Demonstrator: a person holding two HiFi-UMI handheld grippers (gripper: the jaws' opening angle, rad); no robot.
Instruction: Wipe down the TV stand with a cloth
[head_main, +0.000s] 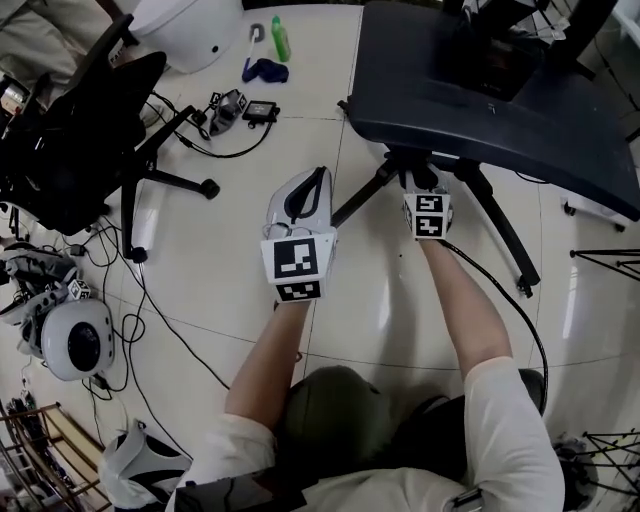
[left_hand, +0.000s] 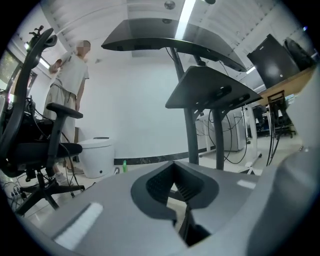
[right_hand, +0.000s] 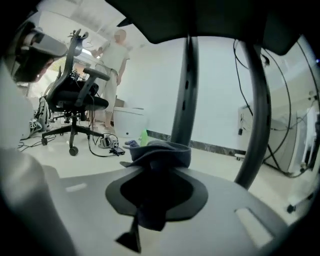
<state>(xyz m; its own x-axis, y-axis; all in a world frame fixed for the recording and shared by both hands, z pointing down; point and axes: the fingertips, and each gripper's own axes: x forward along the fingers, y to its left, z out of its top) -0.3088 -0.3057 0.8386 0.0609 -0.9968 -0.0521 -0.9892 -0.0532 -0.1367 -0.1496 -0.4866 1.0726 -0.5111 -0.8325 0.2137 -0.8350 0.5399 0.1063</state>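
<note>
My right gripper (right_hand: 156, 175) pinches the cloth (right_hand: 161, 152), low under the stand (head_main: 470, 110) beside its leg (right_hand: 183, 85). Left gripper (left_hand: 176, 189) gapes, empty. Risk: cloth snags the leg and slips out.

Pale glossy floor tiles (head_main: 230, 250) reflect the light, with black cables (head_main: 150, 310) trailing past a black office chair (head_main: 70, 130). A plain white wall (left_hand: 140, 110) rises behind, under a ceiling strip light (left_hand: 186, 17).
</note>
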